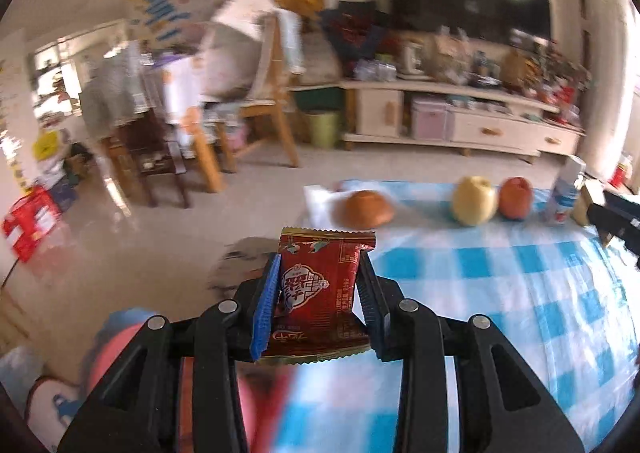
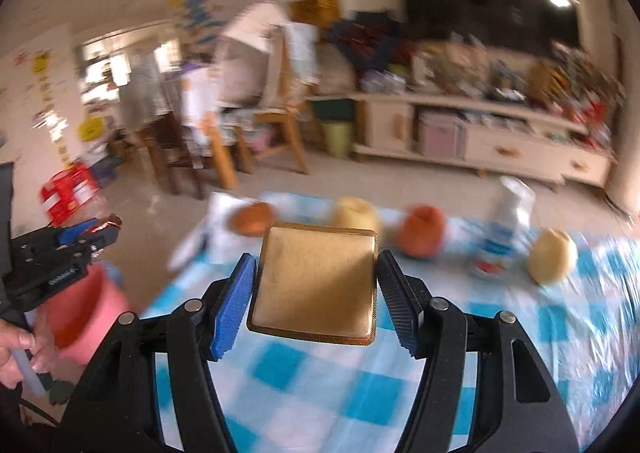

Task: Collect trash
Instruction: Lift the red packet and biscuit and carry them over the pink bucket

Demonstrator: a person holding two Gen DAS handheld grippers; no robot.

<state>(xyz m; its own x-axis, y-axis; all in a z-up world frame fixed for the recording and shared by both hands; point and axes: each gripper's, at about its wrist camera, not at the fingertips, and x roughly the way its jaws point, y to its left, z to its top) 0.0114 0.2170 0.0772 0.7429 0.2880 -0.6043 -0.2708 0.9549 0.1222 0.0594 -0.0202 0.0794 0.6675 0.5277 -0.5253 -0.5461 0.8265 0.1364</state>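
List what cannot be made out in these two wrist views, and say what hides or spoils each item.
- Pink bucket: inside hidden in both views; the rim is blurred and partly behind the left gripper.
- Gold packet, right wrist view: only a plain face shows, no label.
- Red snack packet, left wrist view: lower print hidden behind the jaws.
- White bottle: label smeared by motion blur.
- Shelf clutter: too blurred to name.
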